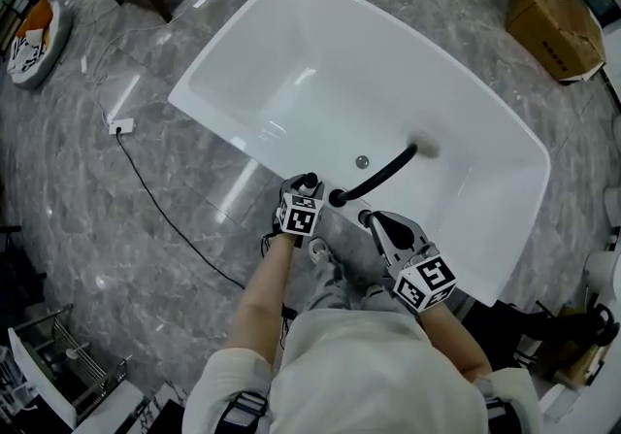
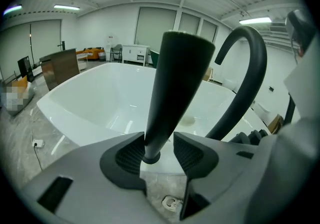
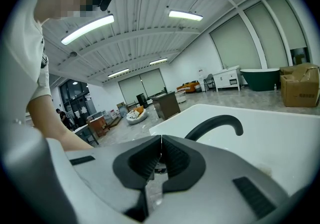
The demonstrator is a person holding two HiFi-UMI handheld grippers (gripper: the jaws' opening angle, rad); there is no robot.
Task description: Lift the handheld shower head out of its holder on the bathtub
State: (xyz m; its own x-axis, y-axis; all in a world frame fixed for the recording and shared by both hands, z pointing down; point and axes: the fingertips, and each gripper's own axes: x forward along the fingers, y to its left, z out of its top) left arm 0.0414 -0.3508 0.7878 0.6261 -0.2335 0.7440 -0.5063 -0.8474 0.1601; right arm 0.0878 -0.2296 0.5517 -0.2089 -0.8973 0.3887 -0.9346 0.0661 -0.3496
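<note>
Though cropped at every edge, fills most of the head view: grey marble floor (image 1: 146,189), glossy, with pale reflections. Carries a white freestanding bathtub (image 1: 291,34), set diagonally, its inside bare. Well apart from the tub, at upper right, a brown cardboard box (image 1: 555,26). Across the floor on the left, a thin black cable (image 1: 165,214), long and loosely curved. On the tub's near rim, a black curved spout (image 1: 383,173), arching out over the basin. Just left of the spout's base, the handheld shower head (image 2: 175,87): black, tapered, upright, foot seated in its holder (image 2: 150,158) on that rim. Angled down onto it, the left tool (image 2: 159,150), grasping the narrow lower end of the handle, ribbed pads (image 2: 131,155) set against both sides. Close to the rim, right of the spout's base, the right tool (image 3: 161,160): clenched, jaws meeting in a thin line, nothing between. On top of each tool, a marker cube (image 1: 303,218) with square black-and-white patterns. At the cable's far end, a white socket block (image 1: 120,125). Low in the basin, under the spout's tip, a round drain (image 1: 362,161).
</note>
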